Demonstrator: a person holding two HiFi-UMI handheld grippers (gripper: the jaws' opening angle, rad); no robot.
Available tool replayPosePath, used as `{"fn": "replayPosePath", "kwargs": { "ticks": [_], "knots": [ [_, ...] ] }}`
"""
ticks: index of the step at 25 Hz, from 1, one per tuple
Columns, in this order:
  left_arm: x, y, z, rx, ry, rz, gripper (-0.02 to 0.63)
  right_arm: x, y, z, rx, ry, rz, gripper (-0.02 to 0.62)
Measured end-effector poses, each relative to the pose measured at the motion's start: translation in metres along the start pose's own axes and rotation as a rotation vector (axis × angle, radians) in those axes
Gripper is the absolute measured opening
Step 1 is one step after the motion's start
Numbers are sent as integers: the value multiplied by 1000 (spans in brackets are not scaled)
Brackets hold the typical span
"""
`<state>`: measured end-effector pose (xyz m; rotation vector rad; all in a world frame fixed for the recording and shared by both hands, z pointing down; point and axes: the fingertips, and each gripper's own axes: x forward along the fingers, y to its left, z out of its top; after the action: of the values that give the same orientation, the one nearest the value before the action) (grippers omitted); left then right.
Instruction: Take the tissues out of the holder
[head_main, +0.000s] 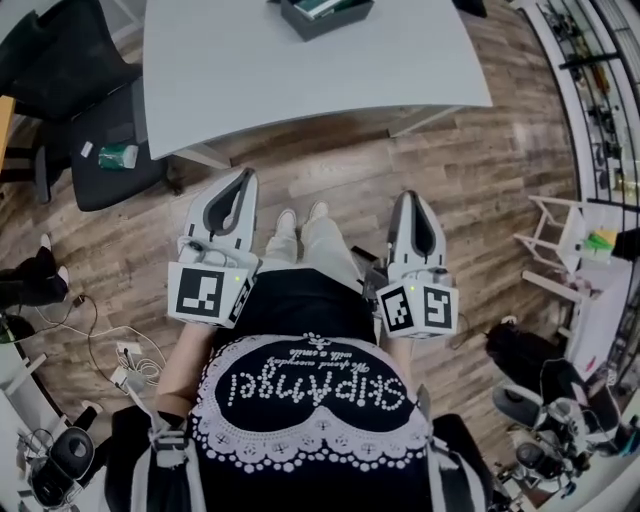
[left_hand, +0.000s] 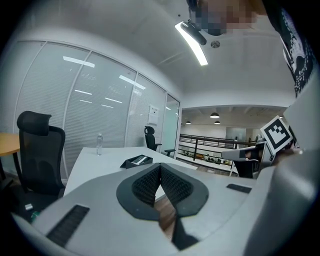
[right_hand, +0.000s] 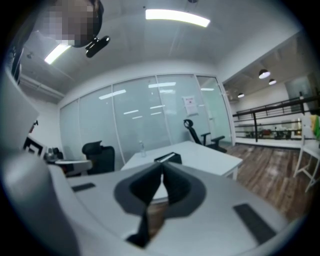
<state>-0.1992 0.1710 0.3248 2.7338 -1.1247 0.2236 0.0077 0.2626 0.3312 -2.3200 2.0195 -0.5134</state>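
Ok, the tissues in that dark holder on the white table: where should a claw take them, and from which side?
Probably take the tissues by their exposed top, coming from above: the dark holder is an open-topped tray whose walls cover the sides. They show too small here to pick an edge. The left claw and right claw are shut, empty, short of the table.

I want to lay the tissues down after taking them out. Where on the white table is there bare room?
The white table is bare from its near edge up to the tissue holder and on both sides of it; only a small bottle stands further left. The floor by the black chair and cables is crowded.
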Motion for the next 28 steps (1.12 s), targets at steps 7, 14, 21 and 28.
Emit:
{"fn": "replayPosePath", "kwargs": {
  "ticks": [7, 14, 21, 28],
  "knots": [
    [22, 4, 6, -1, -10, 24, 23, 30, -13, 3, 2, 23, 29, 34],
    [72, 4, 25, -2, -35, 66, 23, 80, -36, 22, -9, 37, 94, 34],
    [129, -1, 47, -18, -80, 110, 23, 131, -69, 50, -32, 31, 157, 34],
    [169, -14, 60, -14, -100, 161, 23, 164, -106, 67, -49, 31, 204, 34]
  ]
}}
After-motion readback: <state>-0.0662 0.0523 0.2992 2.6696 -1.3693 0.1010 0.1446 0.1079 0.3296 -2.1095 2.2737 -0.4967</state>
